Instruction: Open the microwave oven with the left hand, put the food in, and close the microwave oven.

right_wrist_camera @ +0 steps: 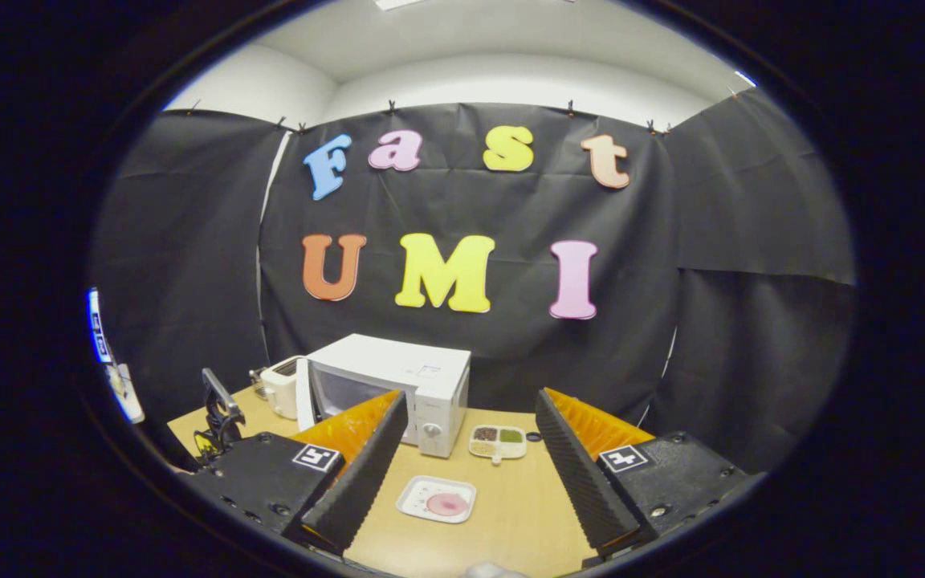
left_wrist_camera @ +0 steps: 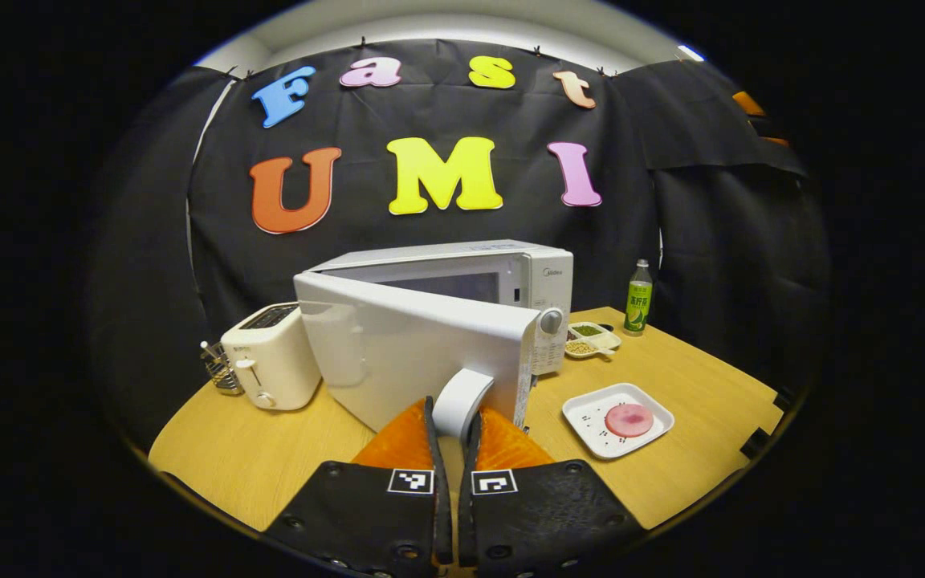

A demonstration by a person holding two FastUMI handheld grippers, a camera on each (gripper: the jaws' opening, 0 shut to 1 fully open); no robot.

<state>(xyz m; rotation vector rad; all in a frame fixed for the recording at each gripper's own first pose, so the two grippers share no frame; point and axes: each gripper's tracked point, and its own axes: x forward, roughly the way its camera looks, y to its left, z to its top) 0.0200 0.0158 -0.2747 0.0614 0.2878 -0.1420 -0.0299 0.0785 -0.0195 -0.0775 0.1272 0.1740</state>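
Observation:
The white microwave (left_wrist_camera: 462, 277) stands mid-table with its door (left_wrist_camera: 406, 353) swung partly open toward me. My left gripper (left_wrist_camera: 456, 413) is shut on the door's white handle (left_wrist_camera: 462, 397), which sits between the two orange-backed fingers. The food, a pink round piece (left_wrist_camera: 629, 420), lies on a white square plate (left_wrist_camera: 587, 413) to the right of the microwave. In the right gripper view, my right gripper (right_wrist_camera: 470, 405) hangs open and empty above the table's near side, with the plate (right_wrist_camera: 418, 499) and food (right_wrist_camera: 447, 504) below and between its fingers. The microwave (right_wrist_camera: 422, 373) lies beyond.
A cream toaster (left_wrist_camera: 270, 365) and a small wire basket (left_wrist_camera: 222, 376) stand left of the microwave. A divided dish of condiments (left_wrist_camera: 591, 339) and a green bottle (left_wrist_camera: 637, 297) sit behind the plate. The wooden table (left_wrist_camera: 711, 385) ends close on the right.

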